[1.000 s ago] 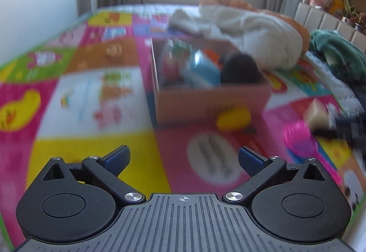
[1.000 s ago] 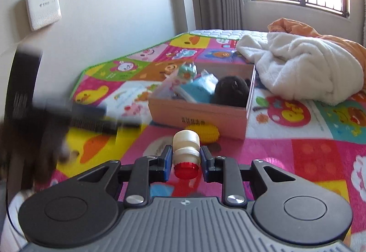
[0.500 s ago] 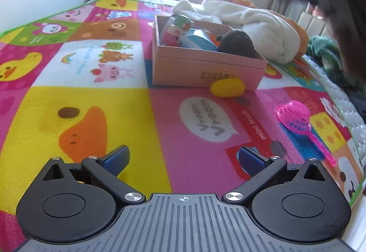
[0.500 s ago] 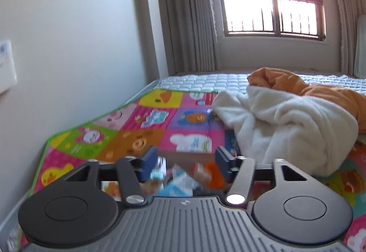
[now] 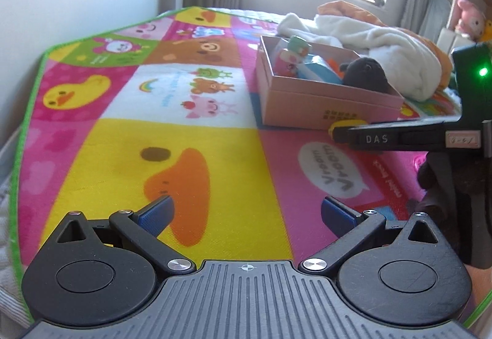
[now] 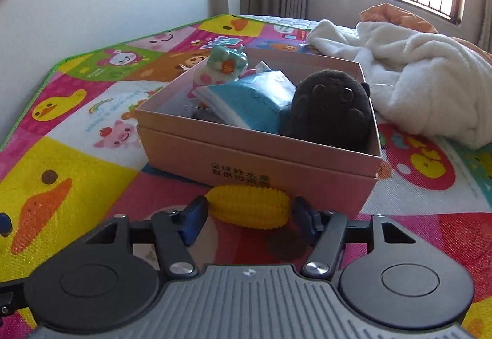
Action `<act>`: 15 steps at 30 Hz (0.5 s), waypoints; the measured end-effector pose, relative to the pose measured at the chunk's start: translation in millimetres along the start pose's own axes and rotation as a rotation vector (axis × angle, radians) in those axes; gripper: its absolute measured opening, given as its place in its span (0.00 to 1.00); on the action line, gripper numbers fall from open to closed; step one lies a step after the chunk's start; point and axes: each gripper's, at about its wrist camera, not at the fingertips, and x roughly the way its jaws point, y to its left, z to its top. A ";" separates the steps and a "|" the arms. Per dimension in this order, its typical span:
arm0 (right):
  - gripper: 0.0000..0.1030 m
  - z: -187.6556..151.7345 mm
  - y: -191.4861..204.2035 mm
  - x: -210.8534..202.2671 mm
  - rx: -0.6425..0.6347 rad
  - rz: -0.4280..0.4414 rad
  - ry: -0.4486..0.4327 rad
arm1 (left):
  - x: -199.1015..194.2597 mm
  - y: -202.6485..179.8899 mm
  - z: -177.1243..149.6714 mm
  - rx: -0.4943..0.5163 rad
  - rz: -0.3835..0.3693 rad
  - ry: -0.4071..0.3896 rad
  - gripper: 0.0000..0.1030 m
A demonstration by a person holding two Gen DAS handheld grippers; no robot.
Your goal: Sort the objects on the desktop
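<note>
A yellow toy corn (image 6: 249, 205) lies on the play mat just in front of the pink cardboard box (image 6: 246, 160). My right gripper (image 6: 247, 216) is low over the mat with the corn between its blue pads; the jaws are closing and the pads stand right at the corn's two ends. The box holds a black plush (image 6: 332, 105), a blue packet (image 6: 255, 99) and a green and pink figure (image 6: 227, 62). My left gripper (image 5: 246, 213) hovers open above the mat with nothing between its fingers. In the left wrist view, one of the right gripper's fingers (image 5: 384, 139) reaches to the corn (image 5: 338, 125) beside the box (image 5: 323, 105).
The colourful play mat (image 5: 153, 124) covers the bed, with a wall along its left edge. A white blanket (image 6: 415, 71) over an orange one is bunched behind the box. Soft toys (image 5: 467, 19) sit on a shelf at the far right.
My right gripper held a white bottle with a red cap, opened above the box and has dropped down to the corn. The left gripper shifted a little across the mat.
</note>
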 end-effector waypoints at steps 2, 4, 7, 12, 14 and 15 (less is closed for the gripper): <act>0.59 -3.5 4.9 -13.2 -0.012 0.030 -0.007 | -0.9 -0.1 -2.2 0.014 -0.023 0.011 1.00; 0.59 -10.1 10.7 -31.3 -0.031 0.072 -0.004 | -1.5 -1.5 -6.9 0.033 -0.031 0.023 1.00; 0.60 -21.9 20.8 -55.3 -0.064 0.135 -0.004 | -1.8 -5.5 -15.8 0.068 -0.026 0.040 1.00; 0.63 -36.3 31.3 -74.0 -0.091 0.181 -0.001 | -5.5 -16.6 -20.2 0.104 -0.041 0.037 1.00; 0.66 -42.9 32.1 -82.4 -0.117 0.156 -0.019 | -5.3 -22.6 -18.6 0.119 -0.045 0.031 1.00; 0.66 -45.8 30.3 -87.8 -0.129 0.142 -0.032 | -4.2 -25.7 -17.6 0.126 -0.046 0.028 1.00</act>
